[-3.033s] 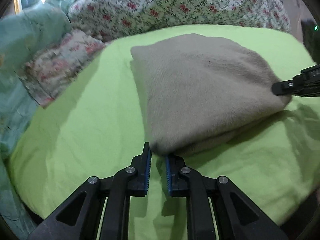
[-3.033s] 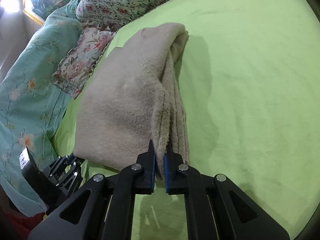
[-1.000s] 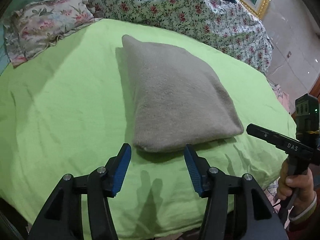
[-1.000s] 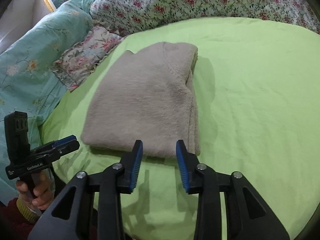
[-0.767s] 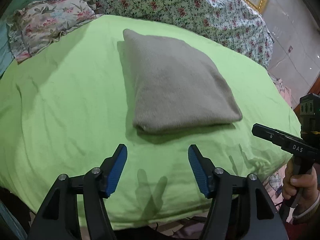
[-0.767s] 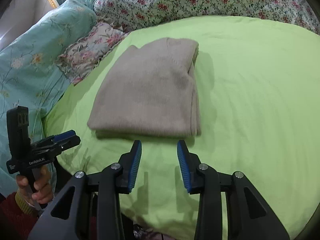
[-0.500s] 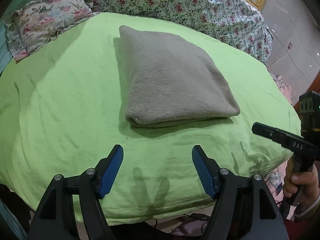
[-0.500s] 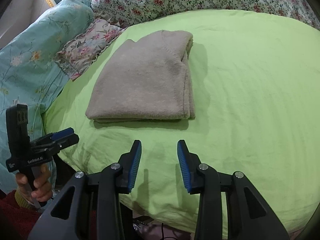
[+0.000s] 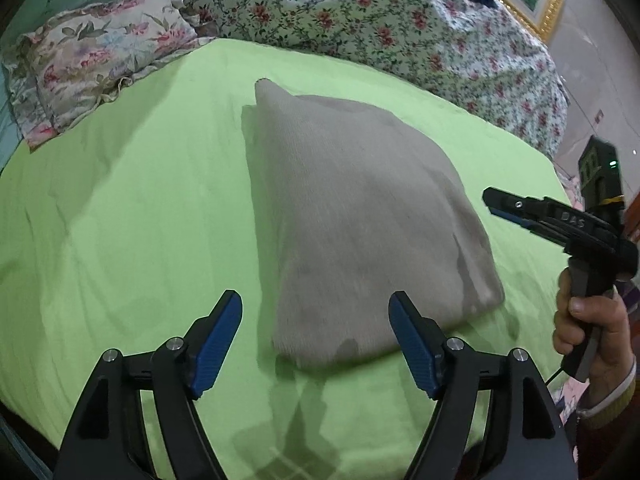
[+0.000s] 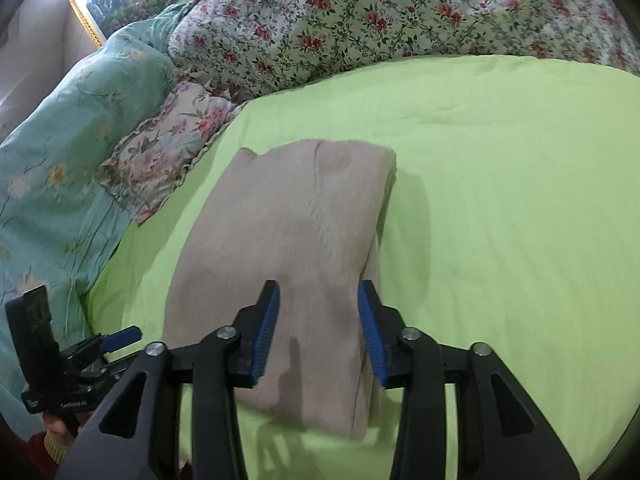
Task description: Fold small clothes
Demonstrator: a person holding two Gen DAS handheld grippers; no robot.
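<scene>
1. I am viewing the left gripper point(image 9: 314, 338) nearest the lens; its jaws are standing wide apart and are gripping nothing, with the blue pads point(image 9: 216, 344) framing the near edge of the garment without touching it.
2. I am viewing the right gripper point(image 10: 318, 330) in its own camera; its jaws are also parted, less widely, and are holding nothing. They are hovering over the near end of the garment; I cannot tell whether the tips are touching the cloth.
3. The beige sweater point(image 9: 360, 216) is lying folded into a thick, roughly rectangular bundle on the green sheet point(image 9: 132, 216), in the middle of the bed. Its surface is looking soft and fuzzy.
4. The right wrist view is showing stacked layers along the sweater's point(image 10: 292, 248) right edge, and a seam near the far end; the left wrist view is not showing these.
5. The left wrist view is showing the right gripper from the side, held in the person's hand point(image 9: 592, 324), just beside the bundle's right corner.
6. Farther off, a floral pillow point(image 10: 168, 156) and a flowered quilt point(image 10: 380, 12) are bordering the sheet.
</scene>
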